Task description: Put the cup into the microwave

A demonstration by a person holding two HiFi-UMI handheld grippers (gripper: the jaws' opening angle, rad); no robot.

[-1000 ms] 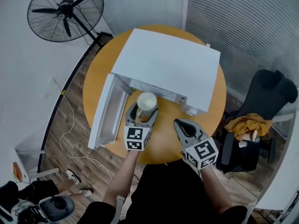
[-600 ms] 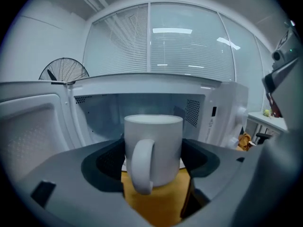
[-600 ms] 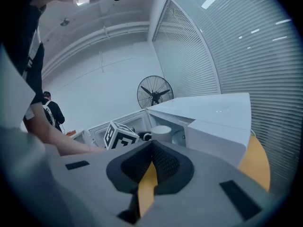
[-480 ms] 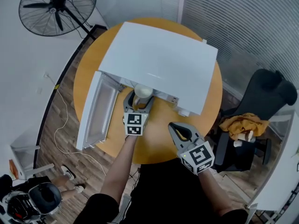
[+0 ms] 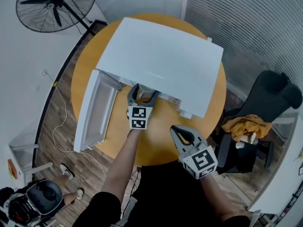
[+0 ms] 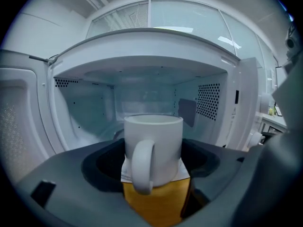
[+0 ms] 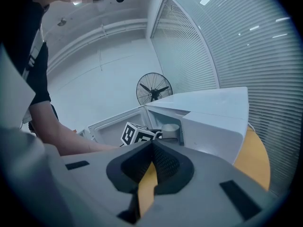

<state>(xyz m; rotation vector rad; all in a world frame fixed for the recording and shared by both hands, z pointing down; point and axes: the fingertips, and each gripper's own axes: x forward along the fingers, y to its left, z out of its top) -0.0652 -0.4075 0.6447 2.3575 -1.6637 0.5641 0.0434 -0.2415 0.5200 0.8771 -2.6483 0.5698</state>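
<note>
A white mug (image 6: pixel 156 131) stands upright between the jaws of my left gripper (image 6: pixel 152 162), which is shut on it with the handle facing the camera. Just ahead the white microwave's (image 5: pixel 161 63) empty cavity (image 6: pixel 142 96) gapes, its door (image 5: pixel 94 110) swung out to the left. From above, the left gripper (image 5: pixel 142 94) sits at the oven's mouth and the mug (image 5: pixel 144 90) is partly hidden under the top's front edge. My right gripper (image 5: pixel 179 130) hovers over the table's near side, shut and empty. In the right gripper view its jaws (image 7: pixel 152 148) meet, with the mug (image 7: pixel 170 129) beyond.
The microwave stands on a round yellow table (image 5: pixel 163 136). A floor fan (image 5: pixel 47 6) stands at the far left, a black chair (image 5: pixel 272 103) with an orange cloth (image 5: pixel 244 124) at the right. A cable (image 5: pixel 59 126) trails on the wooden floor.
My left gripper has carried the mug forward to the microwave's opening, so the mug now sits partly under the oven's top edge. The right gripper has barely moved.
</note>
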